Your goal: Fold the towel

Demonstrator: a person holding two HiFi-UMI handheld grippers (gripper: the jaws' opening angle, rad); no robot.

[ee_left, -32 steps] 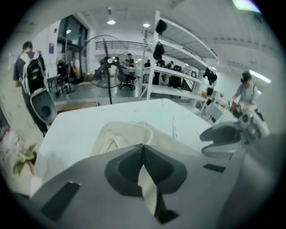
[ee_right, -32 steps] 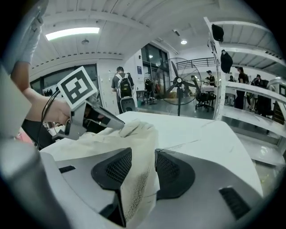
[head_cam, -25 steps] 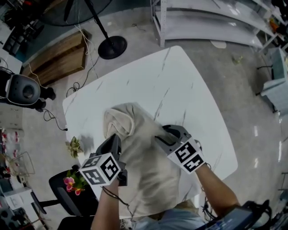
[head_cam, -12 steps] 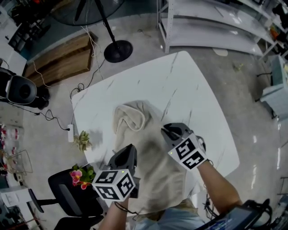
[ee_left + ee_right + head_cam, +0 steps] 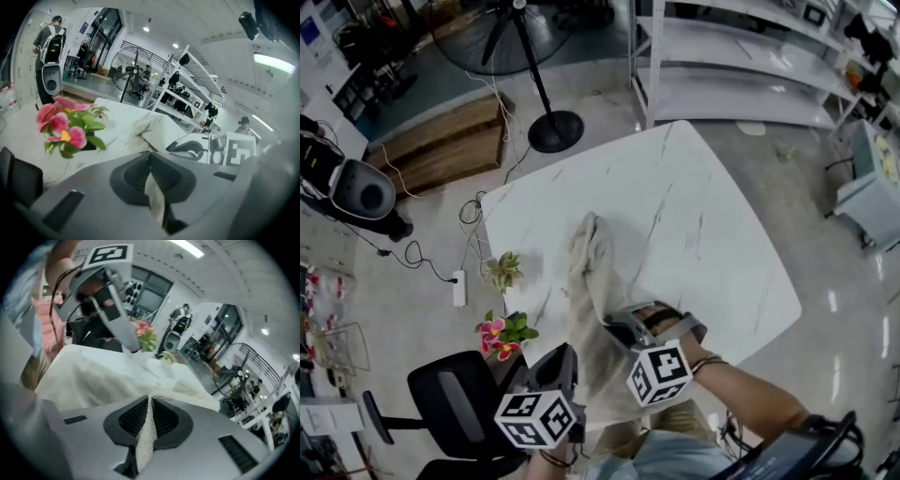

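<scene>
A cream towel [image 5: 591,281] lies bunched into a long narrow strip on the white marble table [image 5: 694,216], running from mid-table to the near edge. My left gripper [image 5: 567,361] is shut on the towel's near left part; a fold of cloth sits pinched between its jaws [image 5: 150,153]. My right gripper [image 5: 619,328] is shut on the towel beside it, with textured cloth clamped between its pads [image 5: 150,399]. The towel [image 5: 93,376] stretches between the two grippers. The left gripper [image 5: 112,301] shows in the right gripper view, and the right gripper [image 5: 211,147] in the left gripper view.
Pink flowers [image 5: 497,333] and a small green plant [image 5: 504,270] stand off the table's left edge. A black chair [image 5: 450,403] is at the near left. A fan stand [image 5: 555,131] and metal shelves [image 5: 722,56] stand beyond the table.
Both grippers pulled back toward the table's near edge, dragging the towel into a narrow strip. The right gripper rolled and closed on the towel.
</scene>
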